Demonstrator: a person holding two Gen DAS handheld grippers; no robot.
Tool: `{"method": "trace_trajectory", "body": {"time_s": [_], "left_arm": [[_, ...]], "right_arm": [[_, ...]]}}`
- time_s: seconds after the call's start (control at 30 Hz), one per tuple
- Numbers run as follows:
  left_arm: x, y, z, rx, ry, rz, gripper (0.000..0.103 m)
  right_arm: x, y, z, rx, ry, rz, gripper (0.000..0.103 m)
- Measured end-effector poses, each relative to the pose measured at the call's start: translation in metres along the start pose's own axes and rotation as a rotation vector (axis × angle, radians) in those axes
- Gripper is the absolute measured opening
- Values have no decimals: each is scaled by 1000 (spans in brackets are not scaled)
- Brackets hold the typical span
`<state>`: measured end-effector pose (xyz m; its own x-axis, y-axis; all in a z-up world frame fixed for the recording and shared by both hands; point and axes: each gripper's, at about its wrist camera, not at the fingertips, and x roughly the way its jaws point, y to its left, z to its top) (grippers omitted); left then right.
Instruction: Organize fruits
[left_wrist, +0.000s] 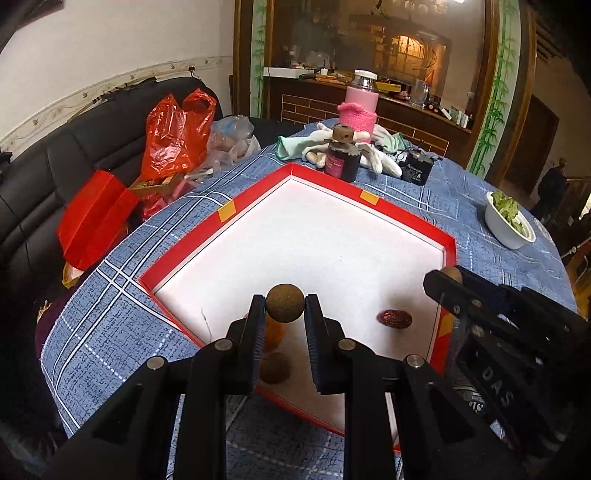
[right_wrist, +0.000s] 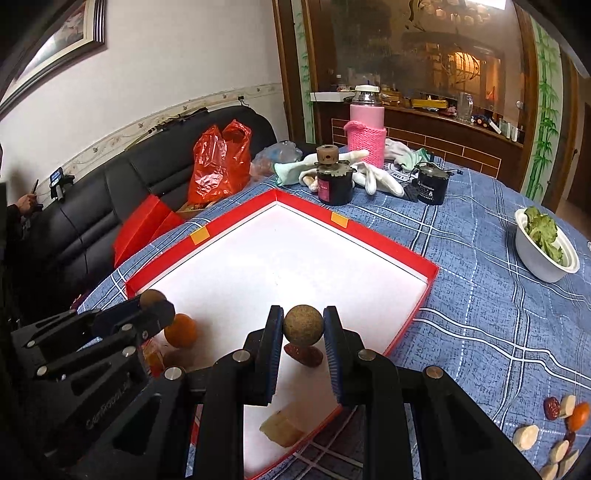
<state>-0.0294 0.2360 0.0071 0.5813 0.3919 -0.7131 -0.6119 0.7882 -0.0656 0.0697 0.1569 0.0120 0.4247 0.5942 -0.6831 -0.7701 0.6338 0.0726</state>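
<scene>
Low in the left wrist view, the left tool (left_wrist: 285, 314) pinches a brown round ball (left_wrist: 285, 303) between its fingertips, above the near corner of the red tray (left_wrist: 258, 192) with the white floor. Under it lie an orange fruit (left_wrist: 275, 332) and a brown round fruit (left_wrist: 274, 366), and a red date (left_wrist: 394, 319) rests toward the lower right of the tray. In the right wrist view, the right tool (right_wrist: 303, 326) likewise pinches a brown ball (right_wrist: 303, 325) just above a red date (right_wrist: 304, 355); a pale yellow chunk (right_wrist: 282, 428) lies near the bottom edge of the tray. At the lower right, on the blue checked desk (right_wrist: 480, 314), sit loose fruit pieces (right_wrist: 554, 432). A white bowl of greens (right_wrist: 543, 247) stands at the right edge.
</scene>
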Motion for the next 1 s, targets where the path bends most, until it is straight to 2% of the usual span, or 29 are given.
{"method": "trace_trajectory", "body": {"time_s": [0.4,0.67,1.0], "left_arm": [[9,-18,-9,70,45,-40,19],[12,-24,-11,95,63,-33,19],[14,-23,-14,96,74,-27,19]], "right_arm": [[29,-7,13,-12,36,28,22],[42,-2,23,-38,56,51,22],[57,3,19,-52,104,46,22]]}}
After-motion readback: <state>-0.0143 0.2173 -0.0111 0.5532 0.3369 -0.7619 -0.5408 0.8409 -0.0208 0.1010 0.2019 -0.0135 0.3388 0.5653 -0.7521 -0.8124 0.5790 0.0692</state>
